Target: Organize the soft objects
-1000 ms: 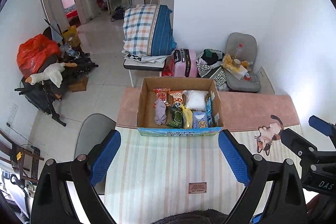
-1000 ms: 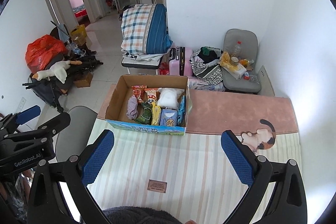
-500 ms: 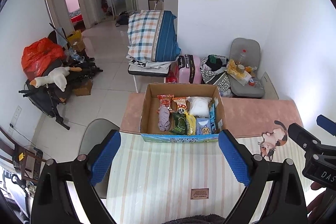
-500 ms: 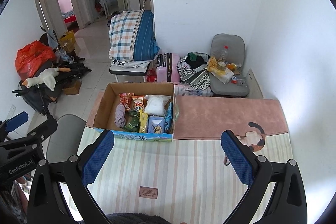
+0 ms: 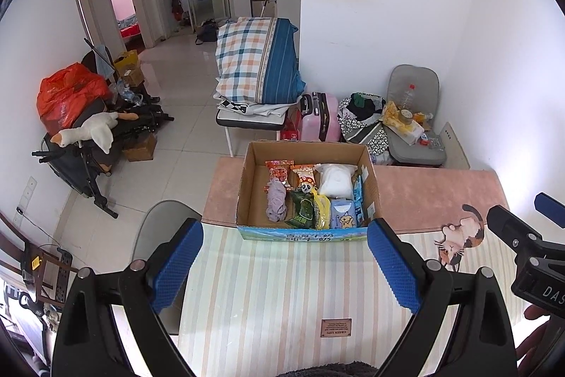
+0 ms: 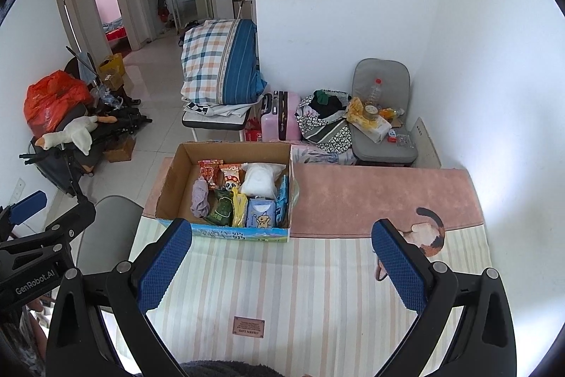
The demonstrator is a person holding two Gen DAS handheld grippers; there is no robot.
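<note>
An open cardboard box (image 5: 247, 186) (image 6: 169, 189) sits on the table at the seam of the pink and striped cloths. It holds a purple cloth (image 5: 276, 204) (image 6: 199, 198), a white soft bag (image 5: 335, 179) (image 6: 261, 179), snack packs and a blue tissue pack (image 5: 343, 214) (image 6: 260, 213). My left gripper (image 5: 285, 265) is open and empty above the striped cloth, short of the box. My right gripper (image 6: 282, 265) is open and empty, to the right of the box. A cat-shaped pad (image 5: 459, 235) (image 6: 429, 232) lies on the table's right.
The table has a striped cloth (image 5: 282, 299) near me and a pink cloth (image 5: 434, 193) beyond. A grey chair (image 5: 159, 225) stands at the table's left. Past the table are a pink suitcase (image 5: 319, 117), a bedding-laden bench (image 5: 254, 73), and a cluttered grey chair (image 5: 413, 129).
Both grippers have drawn back and risen a little, so the box looks farther. Both stay open and empty.
</note>
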